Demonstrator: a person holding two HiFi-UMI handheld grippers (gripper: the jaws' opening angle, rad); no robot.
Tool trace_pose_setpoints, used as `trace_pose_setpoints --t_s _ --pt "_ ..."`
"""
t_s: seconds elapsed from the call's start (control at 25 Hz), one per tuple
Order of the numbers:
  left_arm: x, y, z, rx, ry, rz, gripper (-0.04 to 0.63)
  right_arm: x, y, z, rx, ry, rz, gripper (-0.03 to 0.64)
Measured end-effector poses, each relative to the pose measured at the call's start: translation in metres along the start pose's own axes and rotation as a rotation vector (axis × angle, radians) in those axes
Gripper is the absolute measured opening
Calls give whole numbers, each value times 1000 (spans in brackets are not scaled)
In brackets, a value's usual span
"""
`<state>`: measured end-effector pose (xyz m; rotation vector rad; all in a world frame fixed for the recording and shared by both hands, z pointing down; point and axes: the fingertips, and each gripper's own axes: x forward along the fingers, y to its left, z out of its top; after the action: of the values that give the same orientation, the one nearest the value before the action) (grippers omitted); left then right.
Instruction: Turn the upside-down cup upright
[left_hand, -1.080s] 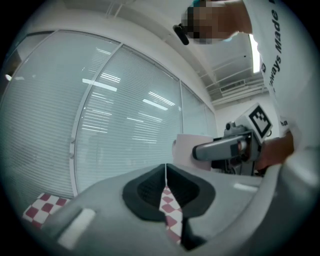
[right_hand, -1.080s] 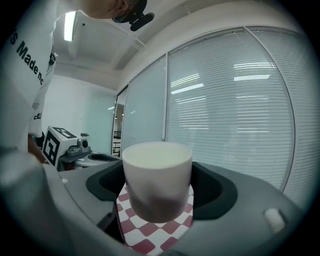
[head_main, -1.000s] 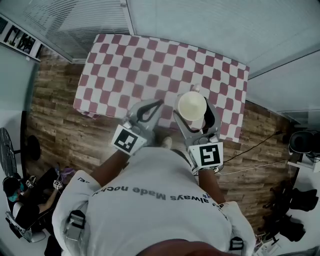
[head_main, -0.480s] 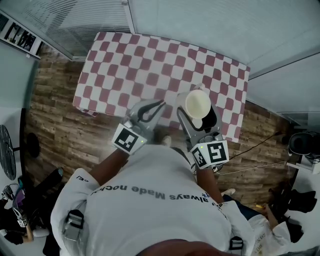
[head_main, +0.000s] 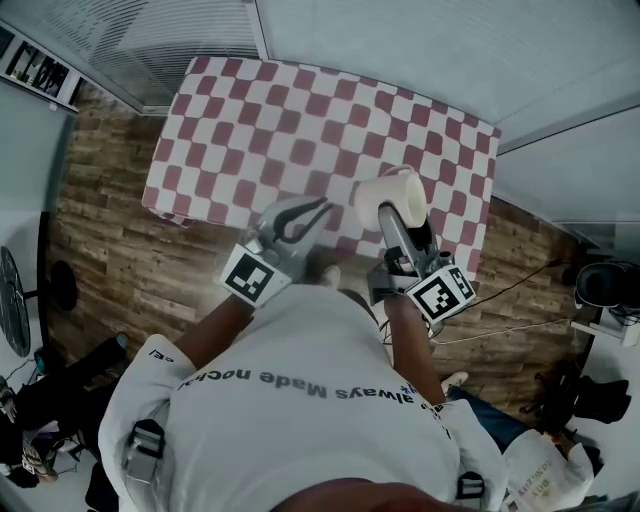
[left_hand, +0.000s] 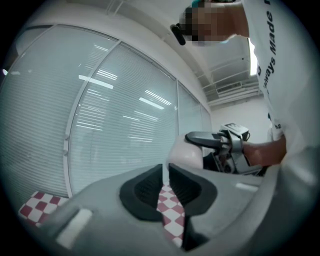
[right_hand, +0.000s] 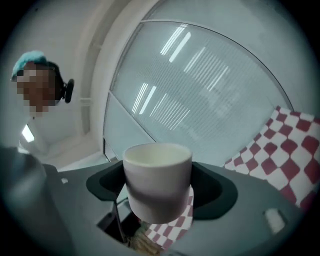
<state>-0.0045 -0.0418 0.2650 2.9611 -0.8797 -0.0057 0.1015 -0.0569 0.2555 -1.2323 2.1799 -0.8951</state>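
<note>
A white cup hangs tipped on its side over the near right part of the checked table, with my right gripper shut on its sides. In the right gripper view the cup fills the gap between the dark pads, its cream rim toward the top of the picture. My left gripper hovers just left of it, level and empty. Its jaws have just been opening a crack: the left gripper shows only a thin slit, with the cup beyond it.
The red-and-white checked cloth covers the table, which stands against a glass wall with blinds. Wooden floor lies to the left and in front. A cable and dark gear sit on the floor at right.
My right gripper has rolled, tipping the cup from its round face pointing up at the head camera onto its side, and has shifted slightly right. The left gripper has stayed put.
</note>
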Motion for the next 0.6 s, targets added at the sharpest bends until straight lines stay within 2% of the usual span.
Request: trace_pose_setpoints --t_s 0.36,0.52,0.6 --pt "0 -6 -2 -2 0 -23 58 -9 -31 4 454 -133 74 405" --pt "-1 -12 -2 -13 2 -49 85 -10 -33 2 504 -150 83 405" --pt "0 -19 -2 -27 1 -93 152 -11 -32 1 512 -151 85 403"
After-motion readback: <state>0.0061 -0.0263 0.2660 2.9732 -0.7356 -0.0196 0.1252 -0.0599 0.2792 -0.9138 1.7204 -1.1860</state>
